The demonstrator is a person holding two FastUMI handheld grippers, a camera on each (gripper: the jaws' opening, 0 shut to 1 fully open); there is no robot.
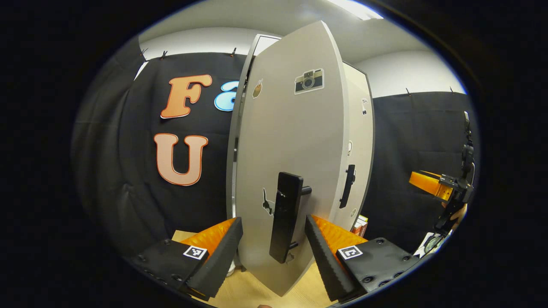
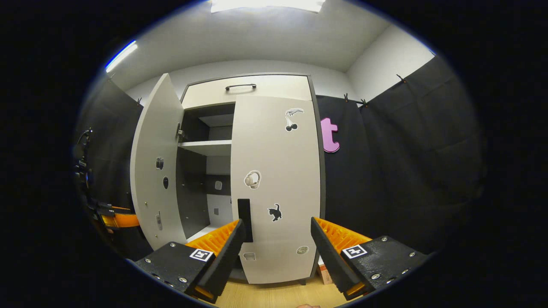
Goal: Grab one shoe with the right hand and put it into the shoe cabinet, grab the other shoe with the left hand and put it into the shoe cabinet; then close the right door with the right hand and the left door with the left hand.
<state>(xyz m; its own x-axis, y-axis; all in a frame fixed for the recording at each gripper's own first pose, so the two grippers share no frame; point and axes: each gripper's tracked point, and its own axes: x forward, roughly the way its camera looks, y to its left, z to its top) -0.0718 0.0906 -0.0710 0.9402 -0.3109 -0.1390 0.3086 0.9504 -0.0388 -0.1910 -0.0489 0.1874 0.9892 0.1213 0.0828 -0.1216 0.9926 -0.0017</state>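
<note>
Now at the last step: the right door (image 2: 276,188) of the shoe cabinet (image 2: 246,87) stands closed, while the left door (image 1: 291,158) hangs ajar, its handle (image 1: 284,216) between the spread fingers of the left tool (image 1: 274,252); a push should shut it. The right tool (image 2: 277,252) idles, spread, empty. Shoes unseen; a box (image 1: 360,224) sits low beside the cabinet
</note>
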